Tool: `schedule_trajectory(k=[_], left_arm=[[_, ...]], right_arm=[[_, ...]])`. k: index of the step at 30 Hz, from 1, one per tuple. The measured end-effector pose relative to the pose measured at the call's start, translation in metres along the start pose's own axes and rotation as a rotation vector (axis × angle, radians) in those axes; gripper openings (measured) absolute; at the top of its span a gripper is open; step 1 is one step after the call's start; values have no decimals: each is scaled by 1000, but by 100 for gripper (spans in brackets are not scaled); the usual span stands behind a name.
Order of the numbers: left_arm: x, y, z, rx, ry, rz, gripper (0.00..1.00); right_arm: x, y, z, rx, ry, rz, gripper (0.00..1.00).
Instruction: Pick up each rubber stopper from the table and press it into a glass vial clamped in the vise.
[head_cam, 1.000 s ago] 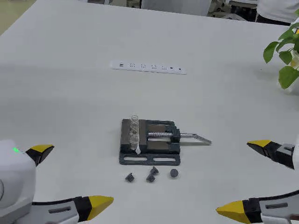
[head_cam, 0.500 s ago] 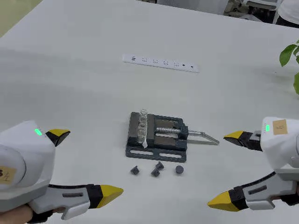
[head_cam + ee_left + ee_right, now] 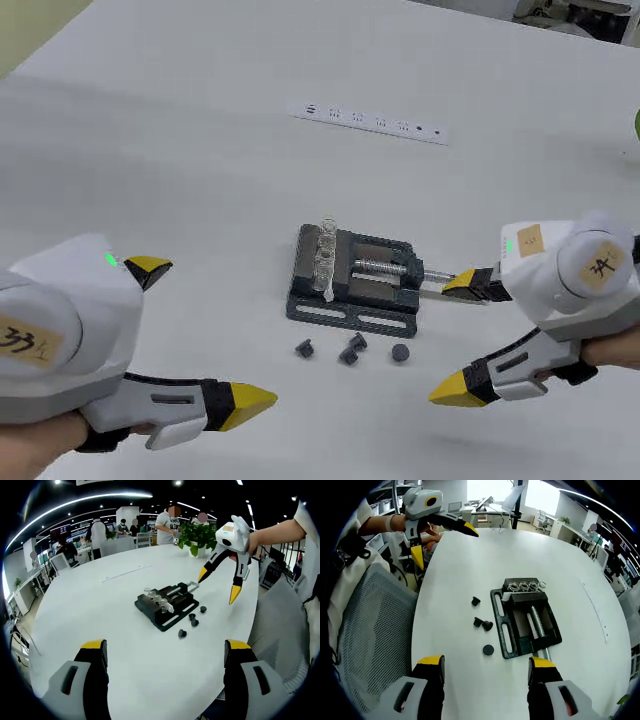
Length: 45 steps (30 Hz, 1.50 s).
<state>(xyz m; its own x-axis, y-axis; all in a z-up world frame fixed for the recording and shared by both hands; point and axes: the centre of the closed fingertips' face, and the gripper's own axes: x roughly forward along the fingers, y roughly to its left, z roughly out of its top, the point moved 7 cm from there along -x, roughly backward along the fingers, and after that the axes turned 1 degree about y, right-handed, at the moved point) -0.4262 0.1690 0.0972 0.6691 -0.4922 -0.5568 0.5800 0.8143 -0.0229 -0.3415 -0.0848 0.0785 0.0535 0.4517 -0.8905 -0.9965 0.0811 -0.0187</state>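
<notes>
Right, both of my claws are spread wide and carrying nothing. My left claw [image 3: 205,335] and my right claw [image 3: 455,338] hang over the near edge of the tabletop [image 3: 150,150], one on each side of the work. I judge the step in hand is the reach for the first stopper.

The four rubber stoppers [image 3: 349,352] lie loose between the vise [image 3: 355,285] and the near edge. Two in the middle are touching or nearly so, and one lies apart on either side. I'd go first for the lone stopper at the right end [image 3: 400,352], which is nearest my right claw and has bare tabletop around it. It looks like a flat round disc from above, so it is probably standing on end.

I'd narrow the claw before coming down so the neighbours don't get knocked. Then I'd pinch across the wide head so the plug end stays free to enter a vial. My left claw can wait beside the vise, clear of the screw handle that sticks out toward my right.

A row of glass vials [image 3: 326,255] stands upright, clamped between the vise jaws at its left end. In the right gripper view I count four open mouths [image 3: 524,586]. None has a stopper, and as far as I can tell they are empty. Something small and white sits at the near end of the row, and I can't tell what it is.

A power strip [image 3: 370,122] lies well off toward the far edge.
</notes>
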Motion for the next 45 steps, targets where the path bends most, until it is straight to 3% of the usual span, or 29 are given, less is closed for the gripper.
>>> schedule_trajectory(k=[6,9,22,45], left_arm=[[2,-2,-1,-5,0,-12,96],[3,-4,0,-6,0,-16,96],[3,-2,-3,-19,0,-23,96],[3,-4,-10,-43,6,-36,94]], right_arm=[[10,-3,2,-50,30,26,48],[14,-5,4,-61,44,31,49],[34,-2,3,-133,92,69,30],[50,-4,6,-209,147,98,16]])
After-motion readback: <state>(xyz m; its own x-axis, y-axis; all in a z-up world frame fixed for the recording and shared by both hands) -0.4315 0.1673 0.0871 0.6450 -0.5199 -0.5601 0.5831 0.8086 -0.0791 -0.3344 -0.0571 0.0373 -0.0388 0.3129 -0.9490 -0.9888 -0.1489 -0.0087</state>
